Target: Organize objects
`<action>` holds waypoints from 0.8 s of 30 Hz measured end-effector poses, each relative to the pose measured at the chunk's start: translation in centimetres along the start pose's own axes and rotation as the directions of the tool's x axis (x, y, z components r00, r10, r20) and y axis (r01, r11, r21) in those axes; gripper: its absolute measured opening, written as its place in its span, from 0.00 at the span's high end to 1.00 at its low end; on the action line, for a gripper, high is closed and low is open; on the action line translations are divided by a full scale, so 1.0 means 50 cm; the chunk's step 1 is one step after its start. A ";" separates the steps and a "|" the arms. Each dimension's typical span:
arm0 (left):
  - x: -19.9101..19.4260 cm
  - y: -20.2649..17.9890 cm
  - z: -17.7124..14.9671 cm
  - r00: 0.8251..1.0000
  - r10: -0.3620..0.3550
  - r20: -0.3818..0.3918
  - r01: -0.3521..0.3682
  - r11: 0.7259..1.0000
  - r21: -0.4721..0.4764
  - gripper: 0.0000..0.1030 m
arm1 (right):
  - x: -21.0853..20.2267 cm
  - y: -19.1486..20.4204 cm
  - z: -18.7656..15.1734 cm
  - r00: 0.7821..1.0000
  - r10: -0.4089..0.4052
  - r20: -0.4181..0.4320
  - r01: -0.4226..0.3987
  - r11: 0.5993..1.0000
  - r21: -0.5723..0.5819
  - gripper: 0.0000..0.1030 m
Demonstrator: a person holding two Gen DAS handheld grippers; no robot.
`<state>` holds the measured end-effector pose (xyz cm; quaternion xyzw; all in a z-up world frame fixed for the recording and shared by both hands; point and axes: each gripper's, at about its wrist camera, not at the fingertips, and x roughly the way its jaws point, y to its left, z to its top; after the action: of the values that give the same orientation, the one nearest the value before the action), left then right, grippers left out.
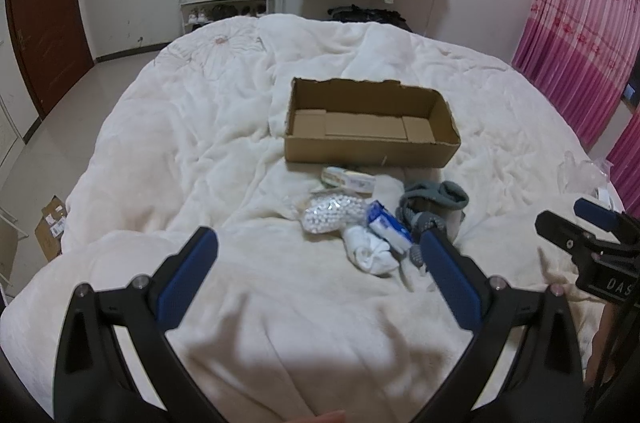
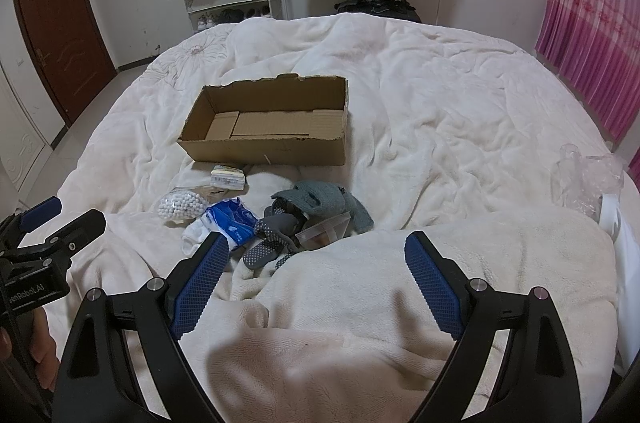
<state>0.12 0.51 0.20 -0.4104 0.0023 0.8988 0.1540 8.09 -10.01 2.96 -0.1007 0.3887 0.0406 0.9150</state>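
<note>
The right gripper [image 1: 588, 223], seen at the edge of the left wrist view, bears white letters "DAS" on its black body, cut off by the frame. In the right wrist view the left gripper [image 2: 60, 219] carries white lettering that appears mirrored or upside down, roughly "RoboAI", not surely readable. The blue packet [image 2: 234, 221] has small print, too blurred to read. The box [image 2: 264, 151] shows no legible marks.
</note>
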 end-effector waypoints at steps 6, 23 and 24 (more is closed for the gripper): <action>0.000 0.001 0.001 1.000 -0.004 -0.001 0.004 1.000 0.006 0.01 | -0.001 0.000 0.000 1.000 -0.007 -0.001 0.007 1.000 0.006 0.11; 0.000 0.000 0.000 1.000 -0.022 -0.004 0.022 1.000 0.019 0.01 | 0.001 0.000 -0.003 0.999 -0.034 -0.008 0.035 0.999 0.036 0.11; -0.001 0.000 0.001 1.000 -0.023 -0.004 0.024 0.999 0.021 0.01 | 0.001 0.000 -0.003 0.999 -0.036 -0.008 0.036 0.999 0.037 0.11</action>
<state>0.11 0.50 0.23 -0.4104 0.0073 0.8961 0.1688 8.04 -10.06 2.83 -0.0909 0.3909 0.0167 0.9158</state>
